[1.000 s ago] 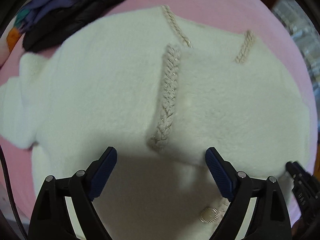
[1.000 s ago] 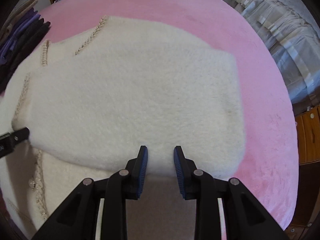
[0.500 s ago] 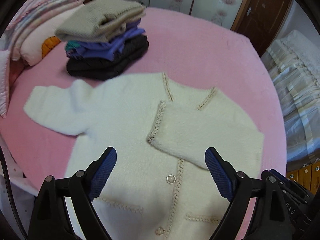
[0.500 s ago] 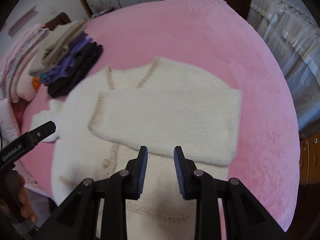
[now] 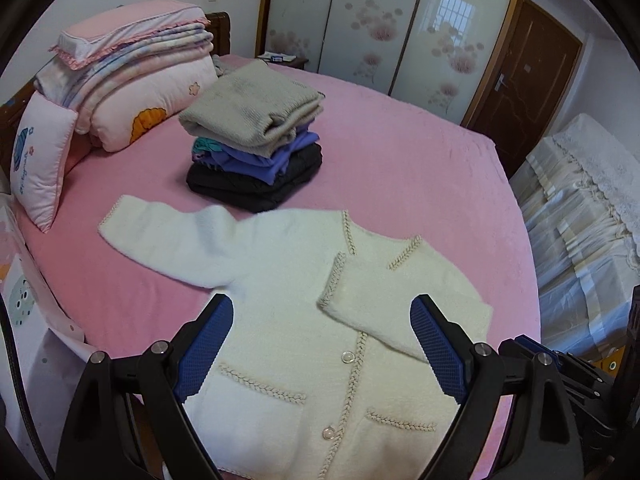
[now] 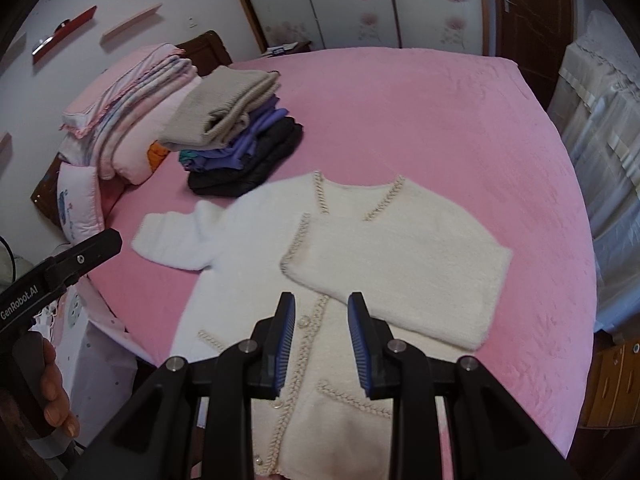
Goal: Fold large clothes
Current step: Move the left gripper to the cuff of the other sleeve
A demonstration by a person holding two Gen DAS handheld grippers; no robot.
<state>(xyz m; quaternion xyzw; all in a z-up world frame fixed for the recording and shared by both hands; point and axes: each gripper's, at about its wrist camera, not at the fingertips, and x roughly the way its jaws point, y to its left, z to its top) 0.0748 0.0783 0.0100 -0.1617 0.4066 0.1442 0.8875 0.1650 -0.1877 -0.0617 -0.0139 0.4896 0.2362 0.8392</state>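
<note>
Lying flat on the pink bed [image 5: 400,152]: one cream cardigan [image 5: 280,280], front up, buttons and braided trim showing, near the bed's front edge.

- Left sleeve [image 5: 160,236] as seen: stretched out flat toward the pillow side.
- Right sleeve [image 6: 400,264] as seen: folded across the chest, cuff near the button line.
- Stack of folded clothes [image 5: 256,140]: beige on top, purple in the middle, black at the bottom; just behind the cardigan's collar, apart from it.
- Folded quilts [image 5: 136,80] and small pillow [image 5: 40,160]: at the bed's far left, by the headboard.
- Left gripper [image 5: 320,348]: above the cardigan's lower half, jaws spread wide, nothing between them.
- Right gripper [image 6: 322,340]: above the button line, jaws parted narrowly, gripping nothing, clear of the fabric.
- A hand [image 6: 56,396] grips the left gripper's handle, in the right wrist view.
</note>
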